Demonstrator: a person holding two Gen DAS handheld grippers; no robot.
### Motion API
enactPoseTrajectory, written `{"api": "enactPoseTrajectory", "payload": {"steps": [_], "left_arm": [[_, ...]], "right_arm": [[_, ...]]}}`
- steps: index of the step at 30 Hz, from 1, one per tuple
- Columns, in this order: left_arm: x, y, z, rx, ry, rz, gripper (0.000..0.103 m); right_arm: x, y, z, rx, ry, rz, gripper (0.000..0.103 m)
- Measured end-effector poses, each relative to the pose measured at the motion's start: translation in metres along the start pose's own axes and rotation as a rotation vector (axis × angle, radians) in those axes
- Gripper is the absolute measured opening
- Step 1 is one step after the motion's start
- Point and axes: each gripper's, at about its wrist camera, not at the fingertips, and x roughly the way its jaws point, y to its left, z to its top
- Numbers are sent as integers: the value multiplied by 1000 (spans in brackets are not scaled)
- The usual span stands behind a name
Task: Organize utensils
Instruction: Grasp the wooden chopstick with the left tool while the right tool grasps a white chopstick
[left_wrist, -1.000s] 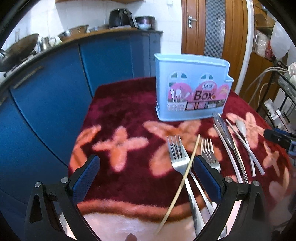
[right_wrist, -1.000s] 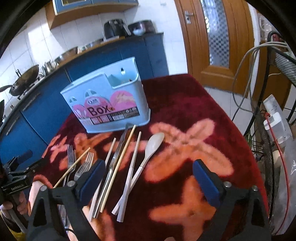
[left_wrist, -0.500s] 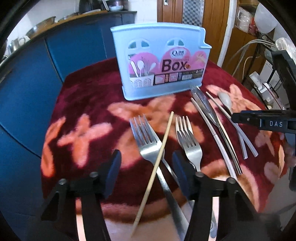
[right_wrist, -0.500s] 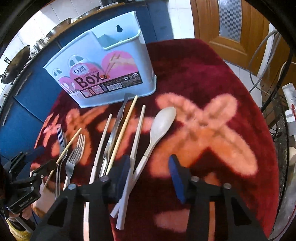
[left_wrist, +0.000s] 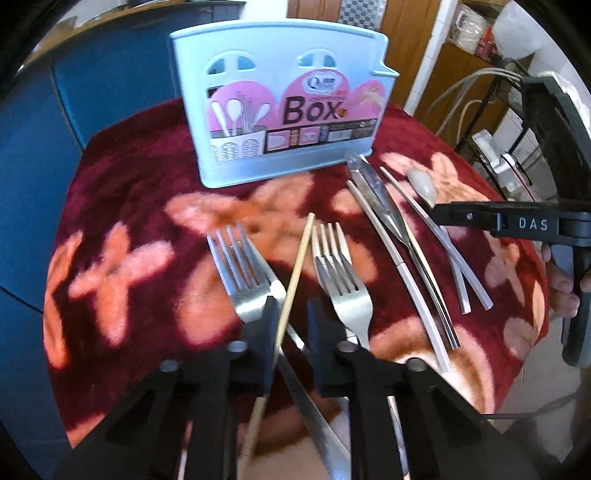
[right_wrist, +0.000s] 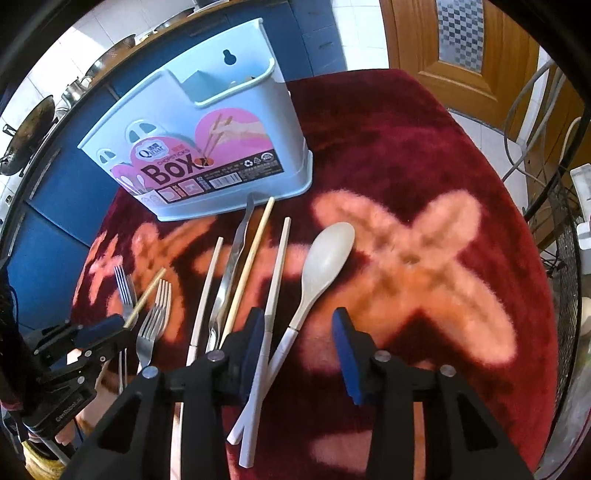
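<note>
Left gripper (left_wrist: 291, 314), bottom centre of its view, is seen narrowed w/ a wooden chopstick (left_wrist: 295, 273) between the pads; contact can't be told. Right gripper (right_wrist: 299, 332) is held partly open around the spoon (right_wrist: 317, 273) handle and a white chopstick (right_wrist: 275, 280). Two forks (left_wrist: 340, 273) are laid mid-frame. The blue utensil box (left_wrist: 280, 110) is stood upright at top centre on the red floral cloth (left_wrist: 129, 184).
</note>
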Motion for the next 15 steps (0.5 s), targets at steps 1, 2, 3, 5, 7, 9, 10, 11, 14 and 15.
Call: {"api": "enactPoseTrajectory", "payload": {"steps": [1,2,3,5,7,9,10,11,14,15], "left_arm": [[1,-1,0,9,3,1,9],[3,-2,1,14,8,3,8],[4,-2,1,17,11,6,6],[6,-3,3,22,10,24,3],[6,-3,3,14,8,20,3],[5,0,3,-5,5,17,3],[3,2,2,-18,-1,17,3],[-1,3,1,-33,-9,14,3],[-16,12,-2,-75,-52,15,3],[-21,16,-4,-89,-64,23,3]], "right_arm": [[0,2,-1,-5,-1,2,42],[-1,3,-1,-11,-2,3,42],[-2,5,-1,-19,-4,2,42],[-4,8,0,-34,-6,-1,42],[-5,11,0,-42,-5,0,42],[-5,14,1,-54,-3,-1,42],[-5,15,2,-60,-1,-1,42],[-4,17,3,-68,2,-1,42],[-1,21,5,-85,15,3,40],[0,23,6,-93,22,3,39]]}}
